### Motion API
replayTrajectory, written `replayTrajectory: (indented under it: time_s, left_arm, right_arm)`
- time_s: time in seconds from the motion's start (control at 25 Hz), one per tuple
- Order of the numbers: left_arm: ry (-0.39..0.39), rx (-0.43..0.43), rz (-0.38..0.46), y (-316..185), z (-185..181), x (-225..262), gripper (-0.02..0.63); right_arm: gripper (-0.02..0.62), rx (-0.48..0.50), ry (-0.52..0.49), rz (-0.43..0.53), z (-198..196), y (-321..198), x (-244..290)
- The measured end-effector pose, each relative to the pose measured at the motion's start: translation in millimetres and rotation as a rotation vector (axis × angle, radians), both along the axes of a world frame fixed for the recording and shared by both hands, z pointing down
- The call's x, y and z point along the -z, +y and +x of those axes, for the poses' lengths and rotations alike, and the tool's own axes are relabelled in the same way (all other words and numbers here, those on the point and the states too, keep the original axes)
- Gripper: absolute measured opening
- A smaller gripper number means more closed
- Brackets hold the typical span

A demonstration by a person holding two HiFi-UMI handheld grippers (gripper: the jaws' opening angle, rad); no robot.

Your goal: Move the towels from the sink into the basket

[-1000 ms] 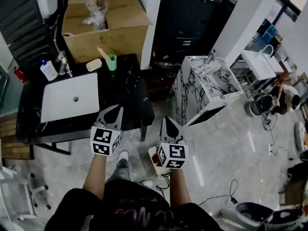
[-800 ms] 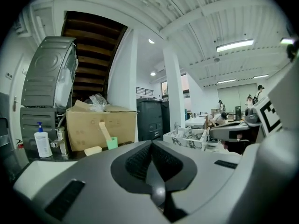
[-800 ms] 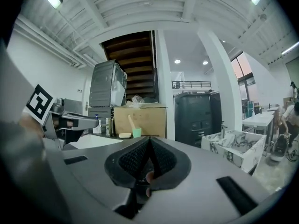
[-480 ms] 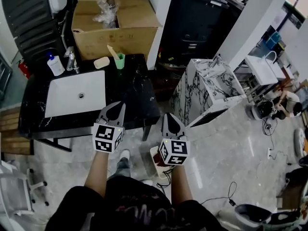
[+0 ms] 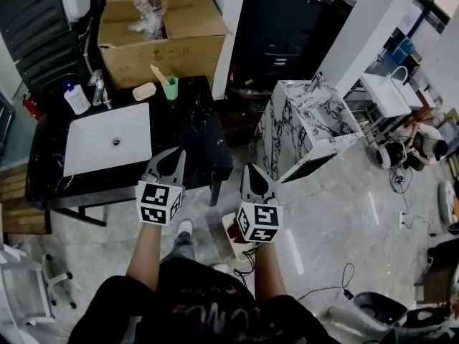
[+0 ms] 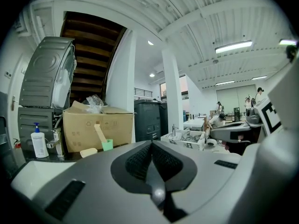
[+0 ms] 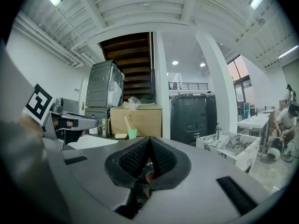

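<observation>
The white sink (image 5: pixel 93 149) is set in a black marble counter (image 5: pixel 190 138) at the left of the head view. Its basin shows only the drain, and I see no towel in it. My left gripper (image 5: pixel 171 158) is shut and empty, hovering over the counter's front edge just right of the sink. My right gripper (image 5: pixel 252 170) is also shut and empty, held over the floor right of the counter. In the left gripper view the left gripper (image 6: pixel 152 146) points toward the counter's back. The right gripper (image 7: pixel 149 141) points the same way in its own view. No basket is clearly in view.
At the counter's back stand a soap bottle (image 5: pixel 74 99), a faucet (image 5: pixel 100 92), a soap bar (image 5: pixel 144 91) and a green cup (image 5: pixel 170 88). Behind is a cardboard box (image 5: pixel 161 34). A marble-patterned sink unit (image 5: pixel 305 131) stands right. A small pale container (image 5: pixel 231 236) sits on the floor.
Both grippers stay shut and hold nearly the same place. The head view has shifted a little, so the counter and box sit slightly differently in the frame.
</observation>
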State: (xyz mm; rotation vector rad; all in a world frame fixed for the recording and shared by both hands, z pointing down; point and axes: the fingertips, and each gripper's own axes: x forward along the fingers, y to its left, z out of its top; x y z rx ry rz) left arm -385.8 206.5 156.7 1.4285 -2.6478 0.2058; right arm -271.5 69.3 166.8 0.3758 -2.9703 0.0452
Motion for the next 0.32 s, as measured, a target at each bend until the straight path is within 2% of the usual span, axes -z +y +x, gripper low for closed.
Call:
replayTrajectory:
  time_s: [0.32]
  left_arm:
    - [-0.006,-0.006,-0.001,-4.3,14.0,4.1,0.017]
  right_arm:
    - [0.014,-0.014,-0.01,0.006,15.3,-8.6,5.7]
